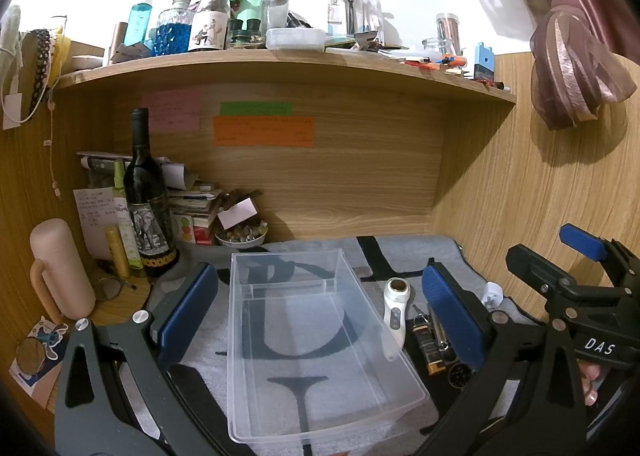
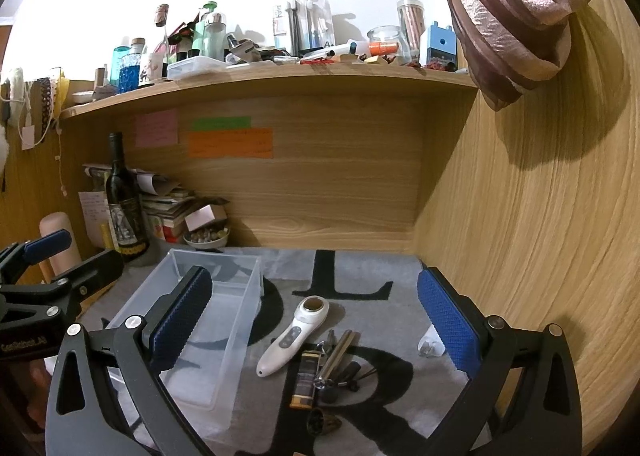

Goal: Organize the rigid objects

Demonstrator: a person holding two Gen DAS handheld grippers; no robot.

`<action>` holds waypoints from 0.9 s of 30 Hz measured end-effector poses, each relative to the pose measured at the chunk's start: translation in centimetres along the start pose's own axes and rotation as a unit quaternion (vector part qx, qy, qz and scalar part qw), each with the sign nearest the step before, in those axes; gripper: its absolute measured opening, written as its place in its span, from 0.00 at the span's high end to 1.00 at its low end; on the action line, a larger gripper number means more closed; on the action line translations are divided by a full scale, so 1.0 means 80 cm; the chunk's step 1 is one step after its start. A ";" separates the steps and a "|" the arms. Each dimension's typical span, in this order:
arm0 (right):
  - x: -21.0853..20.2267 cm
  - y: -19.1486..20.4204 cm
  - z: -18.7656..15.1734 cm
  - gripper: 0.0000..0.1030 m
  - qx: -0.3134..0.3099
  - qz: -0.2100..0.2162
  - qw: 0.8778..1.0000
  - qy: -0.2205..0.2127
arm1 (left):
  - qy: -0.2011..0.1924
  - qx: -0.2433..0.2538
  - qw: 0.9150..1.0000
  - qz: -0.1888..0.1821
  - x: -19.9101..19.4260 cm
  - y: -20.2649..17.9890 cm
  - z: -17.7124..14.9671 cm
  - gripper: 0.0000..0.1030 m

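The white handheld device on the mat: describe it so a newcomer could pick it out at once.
Find the clear plastic bin on the grey lettered mat. Just right of it lies the white handheld device, beside darker small items. Only it is white, with a round brown-centred head.

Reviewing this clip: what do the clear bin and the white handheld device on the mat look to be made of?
The clear bin looks like thin, glossy transparent plastic: the mat's black lettering shows through its walls and floor. The white handheld device appears to be smooth moulded plastic with a slight sheen; its round head holds a brownish disc, possibly metal, though that is hard to tell.
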State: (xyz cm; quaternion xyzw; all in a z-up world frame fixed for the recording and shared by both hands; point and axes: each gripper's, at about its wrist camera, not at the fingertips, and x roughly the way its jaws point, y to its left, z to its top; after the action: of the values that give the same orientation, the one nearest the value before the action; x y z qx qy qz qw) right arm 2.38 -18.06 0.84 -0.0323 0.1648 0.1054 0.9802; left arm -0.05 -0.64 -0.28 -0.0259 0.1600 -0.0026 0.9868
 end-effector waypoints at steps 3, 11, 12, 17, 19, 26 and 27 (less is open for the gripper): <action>0.000 -0.001 0.000 0.00 0.002 -0.002 1.000 -0.001 | 0.001 0.000 1.000 -0.002 0.000 0.000 0.000 0.00; -0.003 -0.005 -0.001 0.00 0.001 -0.008 1.000 -0.001 | -0.001 0.002 1.000 -0.004 -0.001 -0.003 -0.001 0.00; -0.003 -0.005 -0.001 0.00 0.001 -0.008 1.000 -0.001 | 0.000 0.001 1.000 -0.005 -0.001 -0.003 0.000 0.00; -0.004 -0.007 -0.001 0.00 0.001 -0.008 1.000 -0.003 | 0.002 0.001 1.000 -0.011 -0.001 -0.004 0.002 0.00; -0.004 -0.007 -0.001 0.00 0.000 -0.008 1.000 -0.003 | 0.002 0.001 1.000 -0.011 -0.001 -0.004 0.004 0.00; -0.002 -0.004 0.000 0.00 -0.004 -0.008 1.000 -0.001 | 0.001 -0.001 1.000 -0.009 -0.001 -0.002 0.004 0.00; -0.002 -0.004 0.000 0.00 -0.004 -0.008 1.000 -0.001 | 0.001 -0.002 1.000 -0.009 -0.001 -0.002 0.004 0.00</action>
State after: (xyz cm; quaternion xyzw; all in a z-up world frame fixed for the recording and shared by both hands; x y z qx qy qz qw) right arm 2.26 -18.41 0.91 -0.0374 0.1635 0.0981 0.9809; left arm -0.01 -0.76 0.08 -0.0297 0.1613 -0.0108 0.9864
